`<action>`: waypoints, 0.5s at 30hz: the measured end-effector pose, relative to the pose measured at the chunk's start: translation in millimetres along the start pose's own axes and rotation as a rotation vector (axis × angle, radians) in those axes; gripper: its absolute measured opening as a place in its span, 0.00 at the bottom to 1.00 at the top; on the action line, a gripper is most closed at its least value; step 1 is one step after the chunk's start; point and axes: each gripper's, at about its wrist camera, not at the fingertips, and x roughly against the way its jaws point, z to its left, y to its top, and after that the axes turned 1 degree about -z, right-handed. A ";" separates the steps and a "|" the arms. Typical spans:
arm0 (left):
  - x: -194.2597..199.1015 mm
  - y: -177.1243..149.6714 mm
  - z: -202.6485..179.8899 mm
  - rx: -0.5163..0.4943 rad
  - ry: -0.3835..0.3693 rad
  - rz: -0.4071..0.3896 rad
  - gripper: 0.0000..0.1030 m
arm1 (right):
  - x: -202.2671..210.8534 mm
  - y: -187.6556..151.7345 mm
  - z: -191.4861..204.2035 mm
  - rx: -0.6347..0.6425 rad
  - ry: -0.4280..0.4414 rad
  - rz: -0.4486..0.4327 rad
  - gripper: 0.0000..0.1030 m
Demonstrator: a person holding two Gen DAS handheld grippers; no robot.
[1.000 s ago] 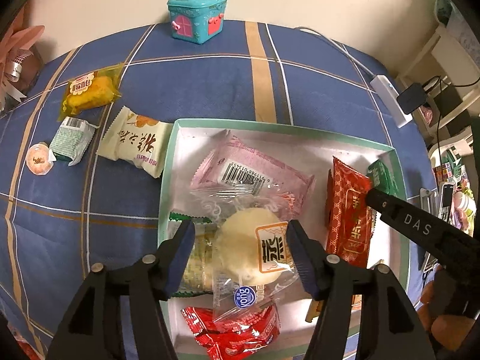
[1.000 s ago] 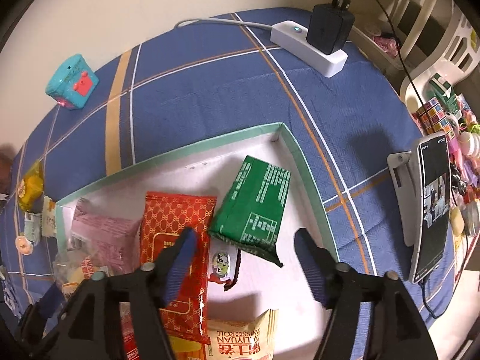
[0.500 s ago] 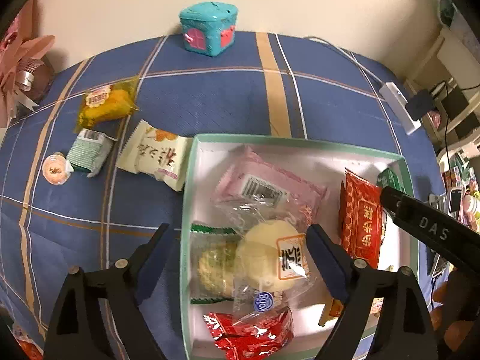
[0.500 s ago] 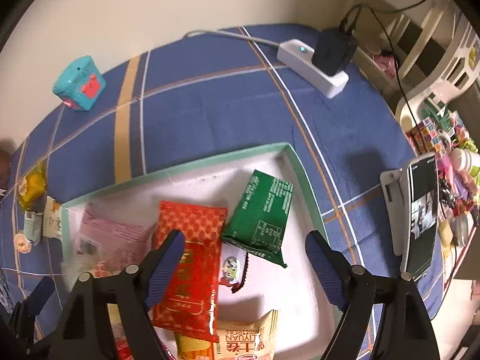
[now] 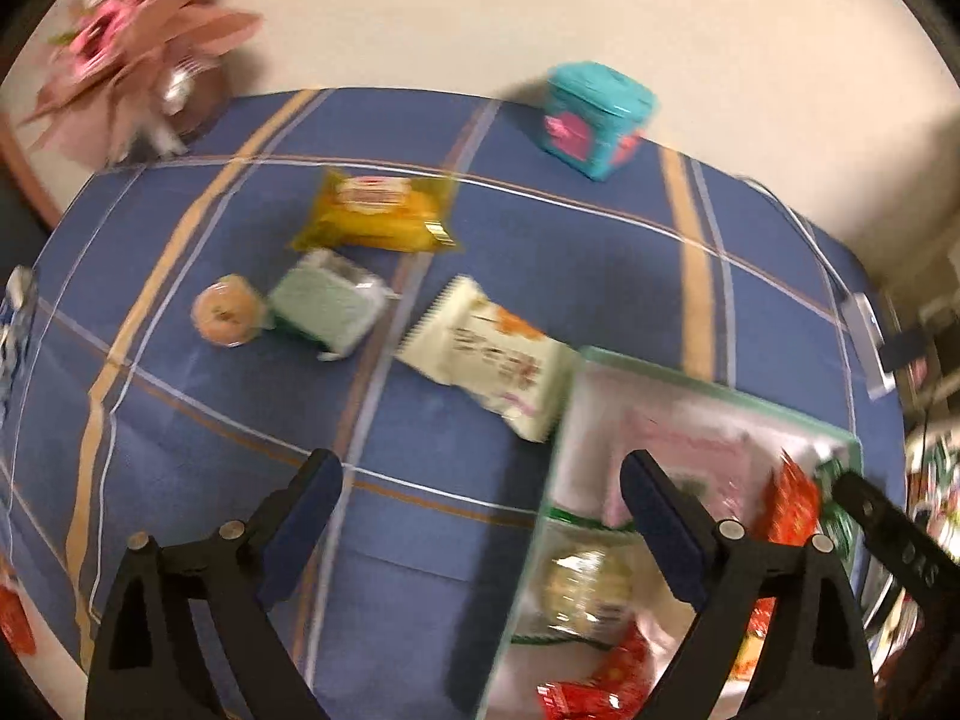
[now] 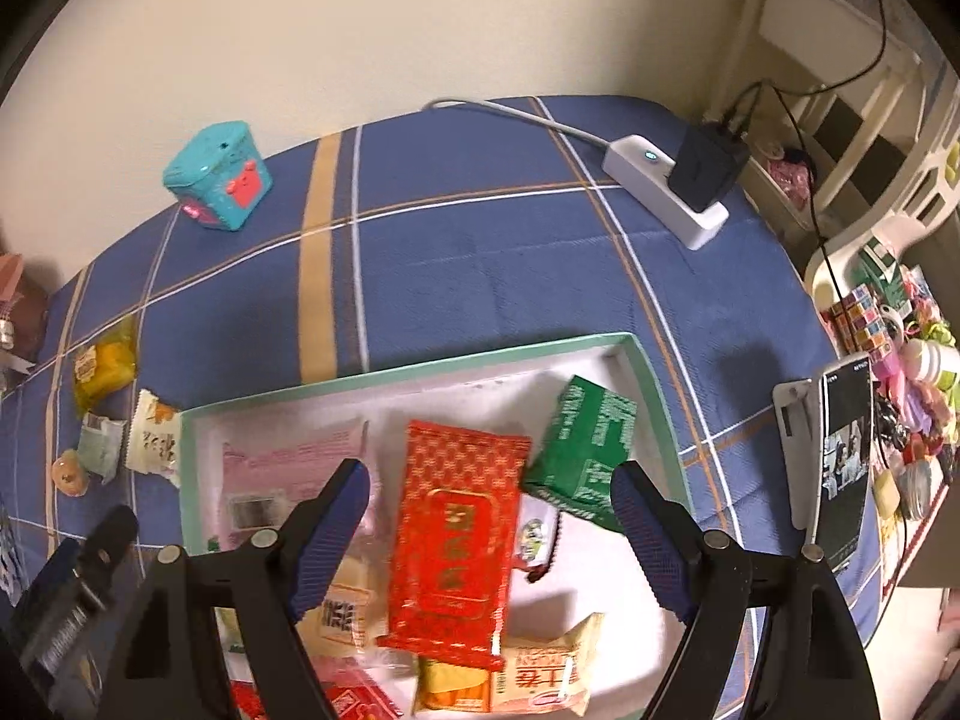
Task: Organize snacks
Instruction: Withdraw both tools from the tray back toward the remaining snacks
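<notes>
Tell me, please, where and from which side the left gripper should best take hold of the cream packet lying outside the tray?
Probably across the puffy middle of the cream packet, coming from above. It lies flat on the cloth, its right end touching the tray, so turn the open left gripper to close across its short width; the thin crimped ends would likely slip.

A lived-in home room: a surface under a blue plaid cloth stands against a plain wall. On it sit a teal toy box and a power strip; beside it, cluttered white shelves.
</notes>
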 end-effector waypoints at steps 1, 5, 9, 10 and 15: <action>-0.5 1.2 7.0 0.022 0.005 -0.002 0.92 | 1.4 -0.2 3.5 0.005 0.003 -0.001 0.83; -2.9 4.7 34.8 0.092 0.026 -0.005 0.96 | 5.9 -1.6 23.0 0.039 0.013 -0.007 0.83; -1.1 7.2 59.3 0.155 0.049 -0.016 1.00 | 10.2 -4.8 44.3 0.082 0.025 -0.016 0.87; -0.6 7.9 65.0 0.171 0.052 -0.016 1.00 | 11.5 -5.9 51.7 0.098 0.026 -0.020 0.93; -0.1 10.6 84.8 0.202 0.073 -0.011 1.00 | 17.4 -11.1 77.0 0.143 0.034 -0.039 1.00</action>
